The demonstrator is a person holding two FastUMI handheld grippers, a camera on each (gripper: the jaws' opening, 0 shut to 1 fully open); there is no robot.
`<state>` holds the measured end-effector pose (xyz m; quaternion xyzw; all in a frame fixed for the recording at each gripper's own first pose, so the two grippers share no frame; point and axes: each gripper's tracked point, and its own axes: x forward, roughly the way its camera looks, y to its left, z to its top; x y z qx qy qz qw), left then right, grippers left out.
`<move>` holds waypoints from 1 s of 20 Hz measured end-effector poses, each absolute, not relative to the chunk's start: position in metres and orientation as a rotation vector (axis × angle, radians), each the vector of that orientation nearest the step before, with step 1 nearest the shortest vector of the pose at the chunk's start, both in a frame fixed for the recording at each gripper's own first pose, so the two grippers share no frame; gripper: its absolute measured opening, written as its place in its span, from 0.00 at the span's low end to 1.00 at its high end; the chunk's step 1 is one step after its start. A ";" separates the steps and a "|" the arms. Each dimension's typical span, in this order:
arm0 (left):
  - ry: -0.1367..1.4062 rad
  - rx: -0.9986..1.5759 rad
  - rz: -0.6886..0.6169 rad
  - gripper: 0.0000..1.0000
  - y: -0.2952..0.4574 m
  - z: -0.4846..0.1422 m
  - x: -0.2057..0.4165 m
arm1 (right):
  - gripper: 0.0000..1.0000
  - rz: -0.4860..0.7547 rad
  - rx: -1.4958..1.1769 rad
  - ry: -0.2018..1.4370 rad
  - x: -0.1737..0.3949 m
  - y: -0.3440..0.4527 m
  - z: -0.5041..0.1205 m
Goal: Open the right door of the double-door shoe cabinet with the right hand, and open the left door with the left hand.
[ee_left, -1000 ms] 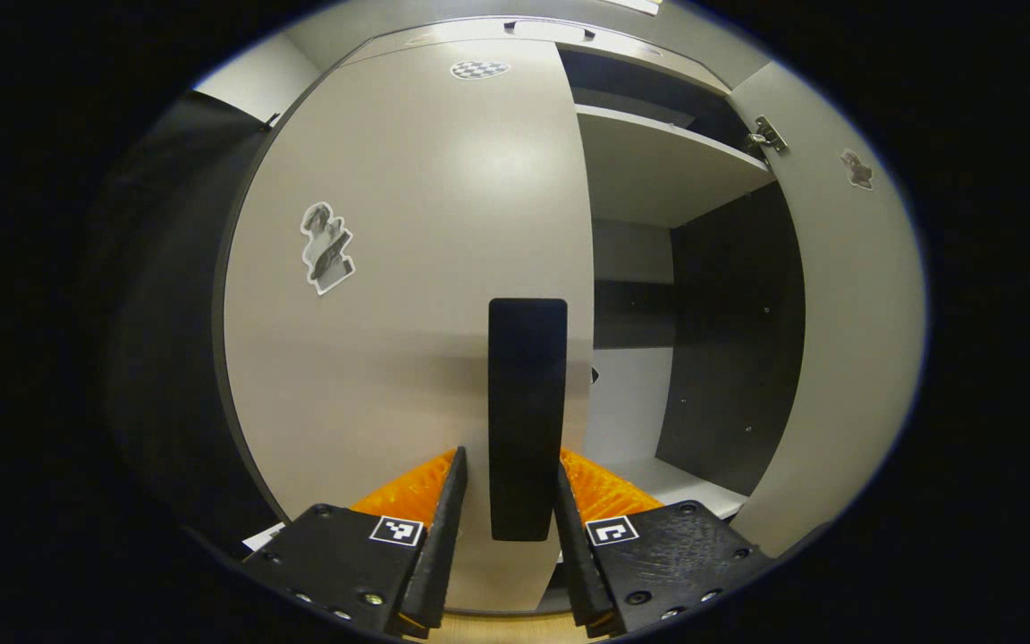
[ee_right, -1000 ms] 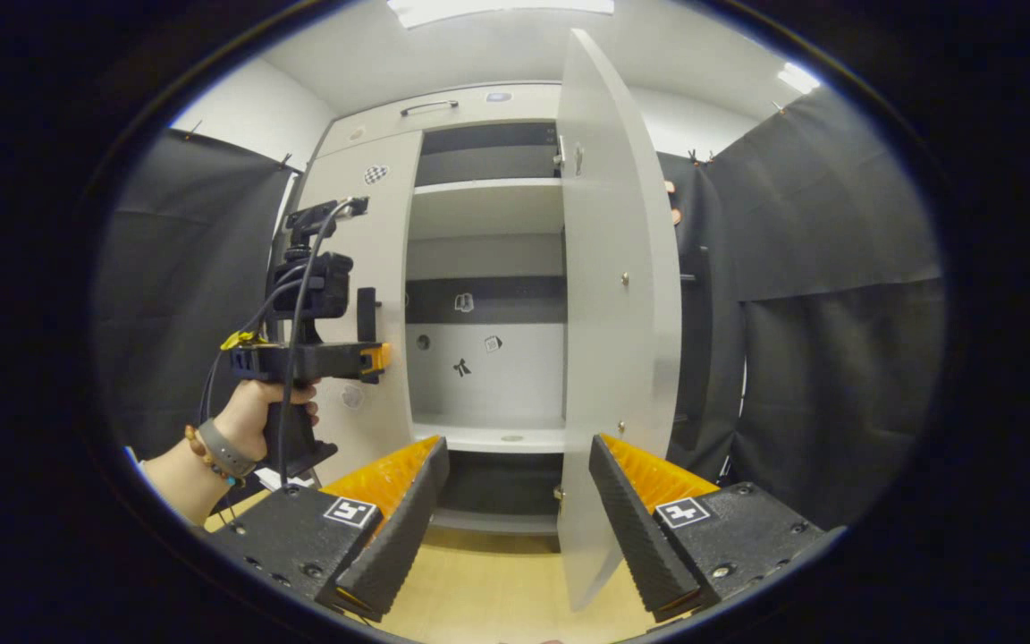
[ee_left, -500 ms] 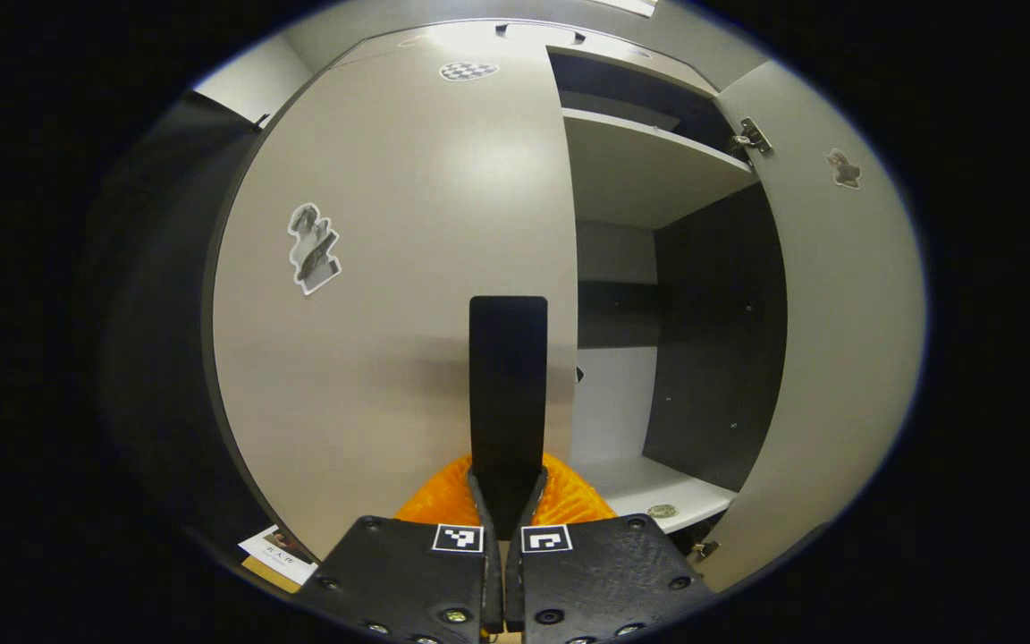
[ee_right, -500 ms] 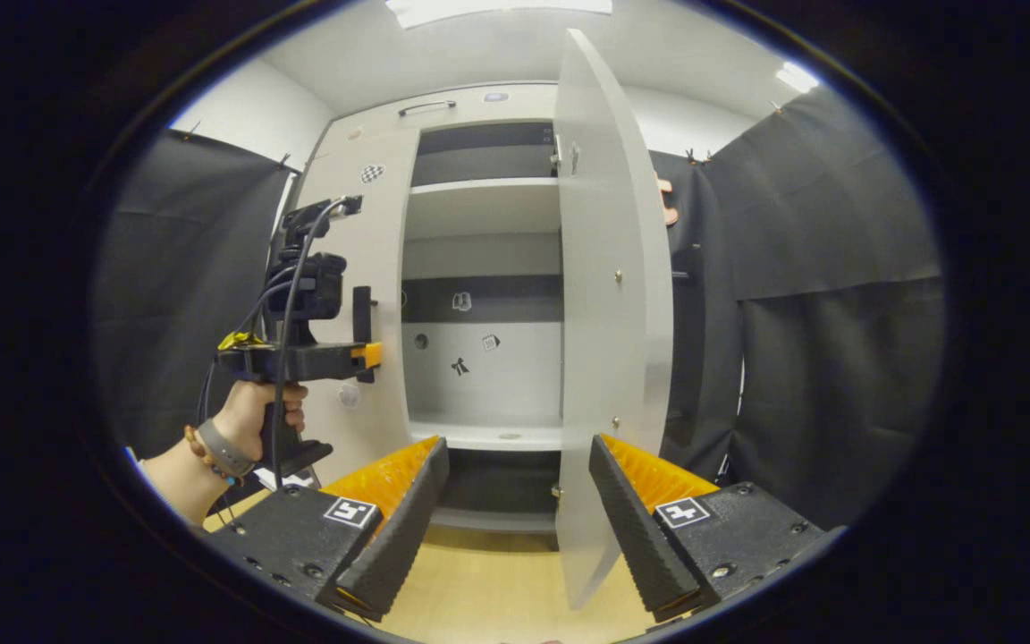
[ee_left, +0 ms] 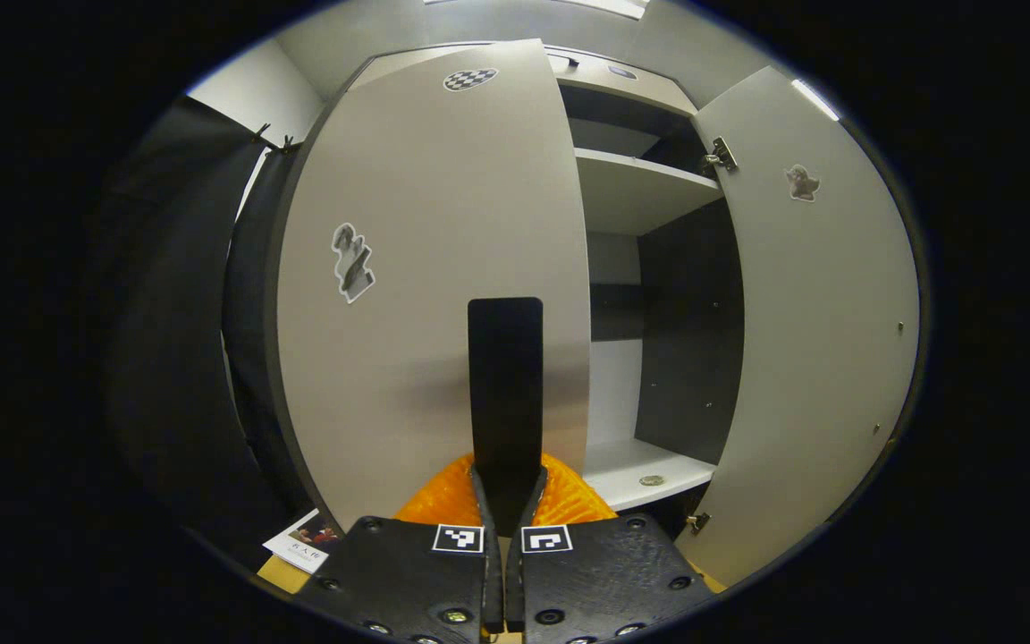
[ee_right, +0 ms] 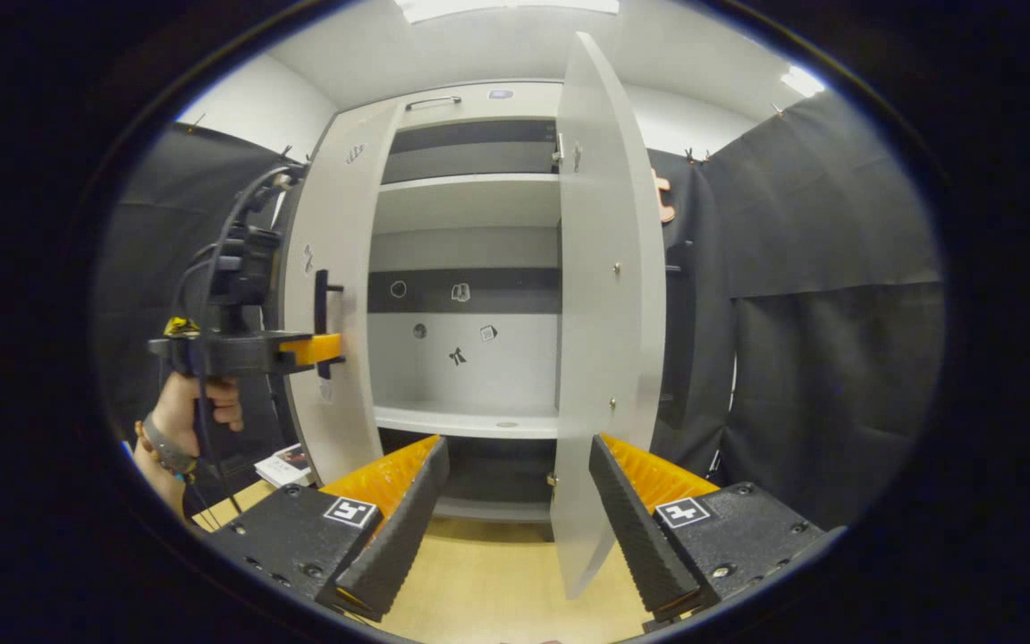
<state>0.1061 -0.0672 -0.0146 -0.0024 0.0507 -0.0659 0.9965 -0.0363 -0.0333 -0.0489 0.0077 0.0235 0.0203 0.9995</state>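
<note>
The pale grey left door (ee_left: 426, 268) carries an upright black handle (ee_left: 504, 385), and my left gripper (ee_left: 506, 487) is shut on the handle's lower end. In the right gripper view, this left door (ee_right: 332, 268) stands partly swung out, with the left gripper (ee_right: 323, 347) on its handle (ee_right: 322, 304) and a hand (ee_right: 198, 407) holding the tool. The right door (ee_right: 609, 313) is wide open and nearly edge-on; its inner face (ee_left: 819, 313) is visible in the left gripper view. My right gripper (ee_right: 515, 452) hangs open in front of the cabinet, touching nothing.
Inside the cabinet are a white upper shelf (ee_right: 466, 197) and a lower shelf (ee_right: 470, 420) with a small round thing (ee_left: 652, 480) on it. Black cloth (ee_right: 828, 313) hangs on both sides. A printed card (ee_right: 285, 465) lies on the wooden floor (ee_right: 497, 590) by the left door.
The left gripper closed on the left door's handle, then pulled; the left door has swung outward from the cabinet front. The right gripper has stayed open and almost still.
</note>
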 end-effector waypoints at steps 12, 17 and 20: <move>0.107 0.015 -0.077 0.00 0.018 -0.012 0.025 | 0.98 0.068 -0.002 0.021 -0.033 -0.005 -0.038; 0.104 0.014 -0.050 0.00 0.046 -0.010 0.013 | 0.98 0.087 -0.023 0.022 -0.033 0.013 -0.040; 0.098 0.019 -0.032 0.00 0.055 -0.011 0.010 | 0.98 0.098 -0.038 0.031 -0.030 0.020 -0.044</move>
